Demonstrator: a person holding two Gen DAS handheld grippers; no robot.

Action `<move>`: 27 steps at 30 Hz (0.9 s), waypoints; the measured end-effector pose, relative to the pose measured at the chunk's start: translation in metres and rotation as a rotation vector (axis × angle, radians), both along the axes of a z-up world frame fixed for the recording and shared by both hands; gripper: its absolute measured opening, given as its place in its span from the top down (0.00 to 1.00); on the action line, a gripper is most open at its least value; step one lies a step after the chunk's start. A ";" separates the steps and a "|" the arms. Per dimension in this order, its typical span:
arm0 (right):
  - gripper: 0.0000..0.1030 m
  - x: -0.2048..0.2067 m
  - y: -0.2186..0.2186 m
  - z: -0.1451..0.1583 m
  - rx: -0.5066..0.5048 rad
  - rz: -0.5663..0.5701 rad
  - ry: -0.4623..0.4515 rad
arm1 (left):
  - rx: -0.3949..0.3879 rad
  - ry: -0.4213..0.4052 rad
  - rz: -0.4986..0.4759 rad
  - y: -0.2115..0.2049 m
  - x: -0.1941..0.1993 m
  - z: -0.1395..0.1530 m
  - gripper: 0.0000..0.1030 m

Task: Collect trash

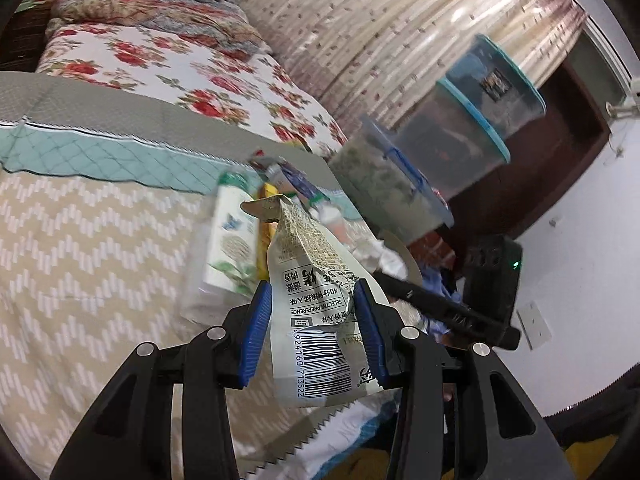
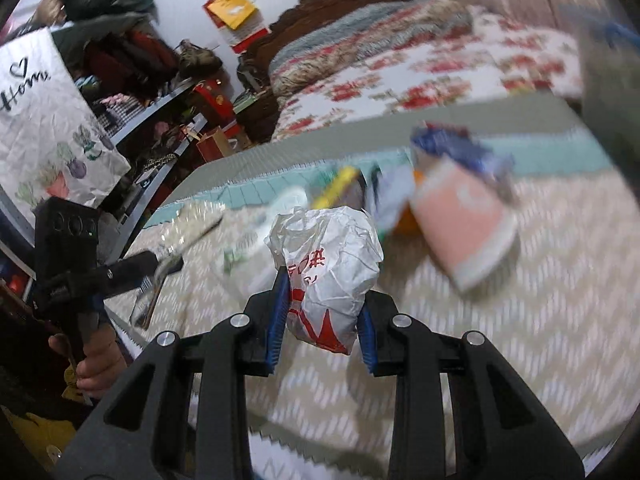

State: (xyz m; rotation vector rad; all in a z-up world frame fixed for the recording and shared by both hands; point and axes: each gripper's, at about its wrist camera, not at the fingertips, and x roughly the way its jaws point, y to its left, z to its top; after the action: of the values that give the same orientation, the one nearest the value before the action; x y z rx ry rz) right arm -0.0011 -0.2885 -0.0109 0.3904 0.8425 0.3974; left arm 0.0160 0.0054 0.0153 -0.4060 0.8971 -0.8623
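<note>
Broadly, most of both views is filled by a bed covered in a beige zigzag blanket, with a teal quilted band and a rose-print quilt seen toward the upper left of the left wrist view. Three stacked clear storage tubs with blue rims are seen at the upper right of that view, in front of a pale patterned curtain. A white fabric cover printed with "Home" is seen at the left edge of the right wrist view, beside cluttered shelves. A heap of trash is spread across the blanket at the centre of the left view: a white and green carton, yellow packets and crumpled tissue. A pink packet is blurred at the centre right of the right view, so whether it lies on the blanket cannot be told.

The left claw is pinched on a torn white snack wrapper with a barcode, held upright above the blanket at lower centre. The right claw is pressed against a crumpled white bag with red print, held above the bed at centre. A hand gripping the other tool is seen at the lower left of the right view
</note>
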 end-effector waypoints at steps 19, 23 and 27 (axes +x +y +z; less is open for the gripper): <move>0.66 -0.023 0.015 -0.046 -0.123 0.004 0.072 | 0.098 0.047 -0.066 -0.023 -0.029 -0.031 0.61; 0.63 -0.025 0.021 -0.046 -0.175 0.001 0.059 | 0.103 0.073 -0.057 -0.015 -0.029 -0.041 0.61; 0.61 -0.026 0.026 -0.046 -0.228 0.005 0.049 | 0.112 0.093 -0.053 -0.012 -0.028 -0.048 0.61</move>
State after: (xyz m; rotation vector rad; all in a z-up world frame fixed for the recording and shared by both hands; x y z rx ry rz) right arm -0.0270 -0.2622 -0.0571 0.1873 0.9256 0.2939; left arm -0.0125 -0.0071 -0.0330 -0.3280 1.0410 -0.8427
